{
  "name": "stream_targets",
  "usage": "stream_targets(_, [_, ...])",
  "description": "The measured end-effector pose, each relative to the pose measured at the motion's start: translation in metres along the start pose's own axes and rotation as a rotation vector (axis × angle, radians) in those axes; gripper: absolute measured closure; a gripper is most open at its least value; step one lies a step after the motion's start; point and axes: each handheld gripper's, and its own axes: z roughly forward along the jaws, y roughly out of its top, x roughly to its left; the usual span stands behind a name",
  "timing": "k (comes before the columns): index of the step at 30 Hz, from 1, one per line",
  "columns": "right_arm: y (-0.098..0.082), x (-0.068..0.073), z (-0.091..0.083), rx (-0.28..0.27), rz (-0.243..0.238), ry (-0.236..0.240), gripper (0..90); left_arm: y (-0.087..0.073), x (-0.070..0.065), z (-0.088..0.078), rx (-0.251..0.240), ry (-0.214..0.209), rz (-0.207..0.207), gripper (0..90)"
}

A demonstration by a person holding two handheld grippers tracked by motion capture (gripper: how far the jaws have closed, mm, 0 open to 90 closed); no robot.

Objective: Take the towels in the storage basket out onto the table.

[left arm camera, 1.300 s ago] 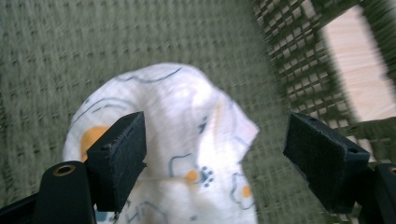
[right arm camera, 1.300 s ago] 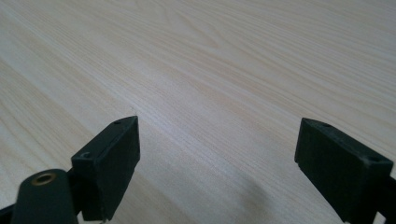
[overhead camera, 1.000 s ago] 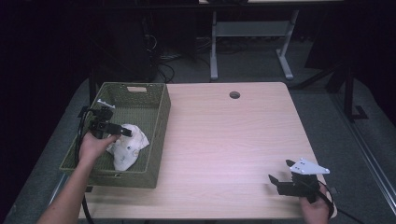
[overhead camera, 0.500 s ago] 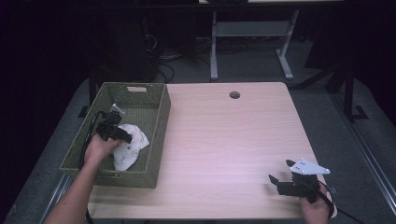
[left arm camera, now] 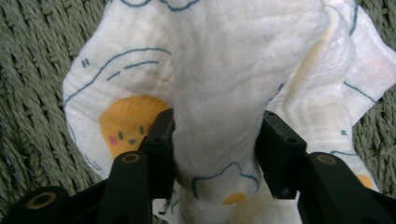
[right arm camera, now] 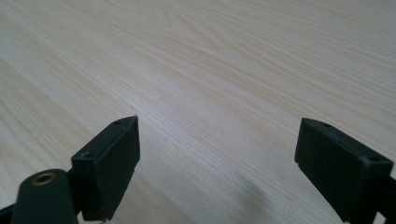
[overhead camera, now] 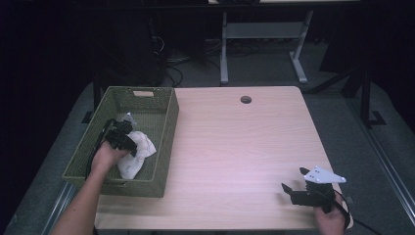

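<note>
A white cloth (overhead camera: 141, 152) printed with blue lines and yellow faces lies crumpled in the green woven basket (overhead camera: 167, 128) at the table's left. My left gripper (overhead camera: 131, 147) reaches down into the basket. In the left gripper view a thick fold of the cloth (left arm camera: 215, 84) sits between the two jaws of my left gripper (left arm camera: 214, 128), and both jaws press against it. My right gripper (overhead camera: 292, 181) rests low over the table near the front right corner. Its jaws stand wide apart over bare wood, so my right gripper (right arm camera: 217, 140) is open with nothing between them.
The light wooden table (overhead camera: 235, 147) has a round cable hole (overhead camera: 245, 100) near its far edge. The basket's woven floor (left arm camera: 32, 70) shows around the cloth. A white table frame (overhead camera: 264, 34) and cables stand on the dark floor behind.
My left gripper has moved down and toward the near side of the basket onto the cloth, and its jaws now hold a fold. The right gripper has stayed in place.
</note>
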Motion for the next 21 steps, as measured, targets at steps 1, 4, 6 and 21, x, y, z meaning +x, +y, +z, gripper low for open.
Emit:
stream_targets(1, [-0.0001,0.0,0.0002,0.0,-0.001,0.0,13.7,-0.0001,0.0003,0.0,-0.001,0.0,-0.006,55.0])
stream_targets(4, [0.0,0.0006,0.0008,0.002,-0.004,0.003,13.7,0.0008,0.0009,-0.0001,0.002,0.001,0.002,58.8])
stream_targets(6, [0.0002,0.0011,0.0008,0.003,-0.005,0.003,13.7,0.001,0.0008,0.0,0.002,0.0,-0.003,60.6])
stream_targets(21, [-0.0001,0.0015,0.0007,-0.003,-0.002,0.0,13.7,-0.0054,0.0077,-0.0093,-0.035,-0.026,-0.007,74.8])
